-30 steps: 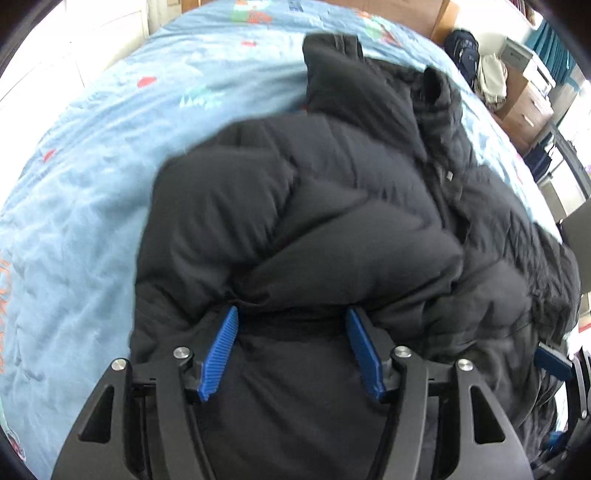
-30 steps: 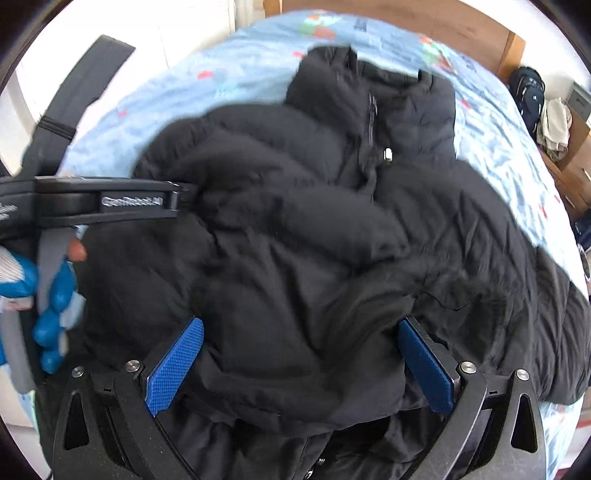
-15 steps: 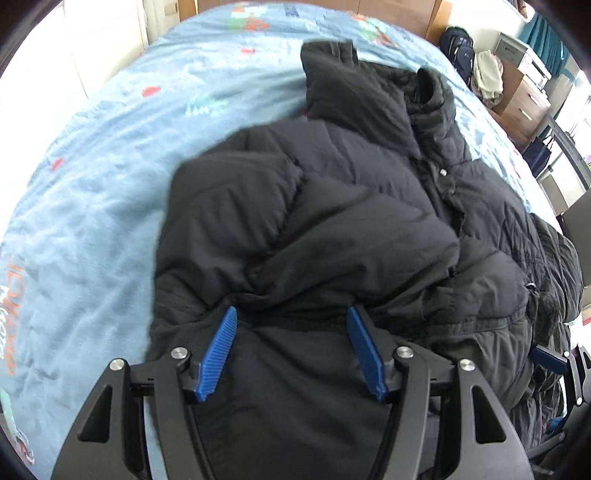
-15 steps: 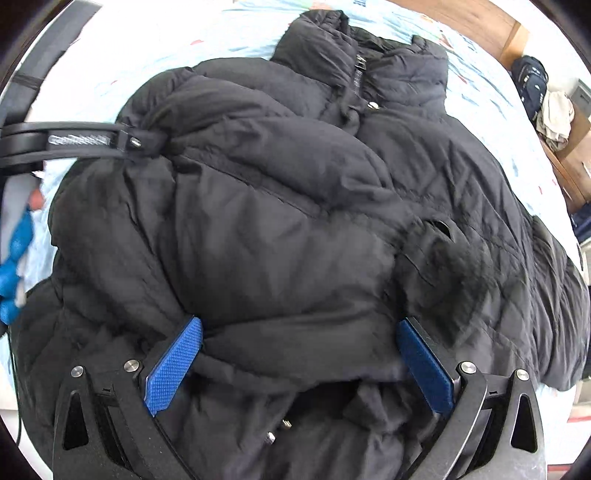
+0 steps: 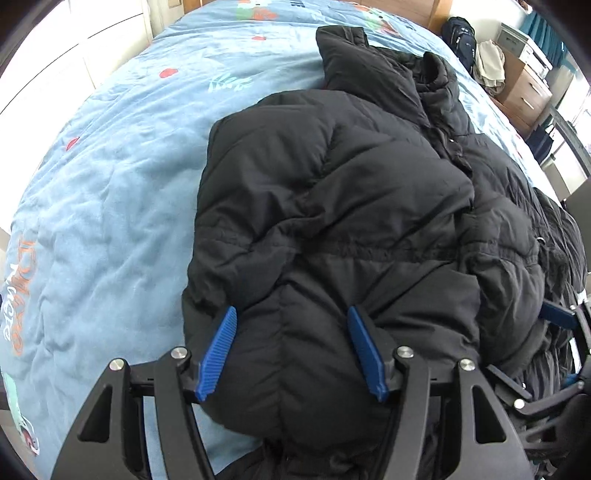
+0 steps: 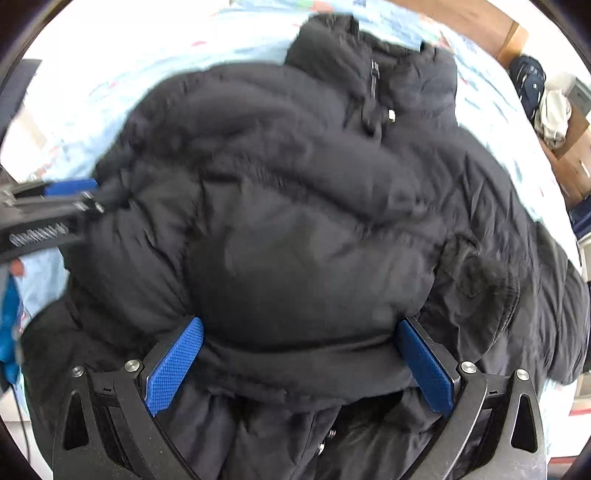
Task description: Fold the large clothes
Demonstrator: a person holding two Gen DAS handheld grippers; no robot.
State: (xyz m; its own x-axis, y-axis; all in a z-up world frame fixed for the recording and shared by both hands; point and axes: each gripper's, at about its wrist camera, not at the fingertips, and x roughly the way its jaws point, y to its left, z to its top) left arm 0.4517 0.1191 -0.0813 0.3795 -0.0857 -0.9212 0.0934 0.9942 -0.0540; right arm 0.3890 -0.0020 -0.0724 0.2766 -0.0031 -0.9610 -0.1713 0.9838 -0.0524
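On the bed [image 5: 110, 192], spread with a light blue patterned cover, lay the black puffer jacket [image 5: 332, 206], its collar toward the far end near the wooden headboard [image 6: 461, 14] and its hem at the near edge. One side of the jacket was doubled over onto the middle, forming a thick, rumpled bundle.

The left gripper [image 5: 291, 350] pointed steeply down at the near left part of the jacket, its blue fingers [image 5: 218, 350] partly apart with a bulging fold of the padded fabric between them; both pads pressed into that fold. The right gripper [image 6: 299, 365] stood over the near middle of the jacket, its fingers [image 6: 173, 365] wide apart around a broad padded roll that filled the gap, with both pads against the fabric. Seen from the right wrist, the left gripper reached in from the left edge and met the jacket's side.

Far right, beyond the bed, stood a dark backpack [image 5: 460, 37] and a wooden drawer unit [image 5: 524, 92].
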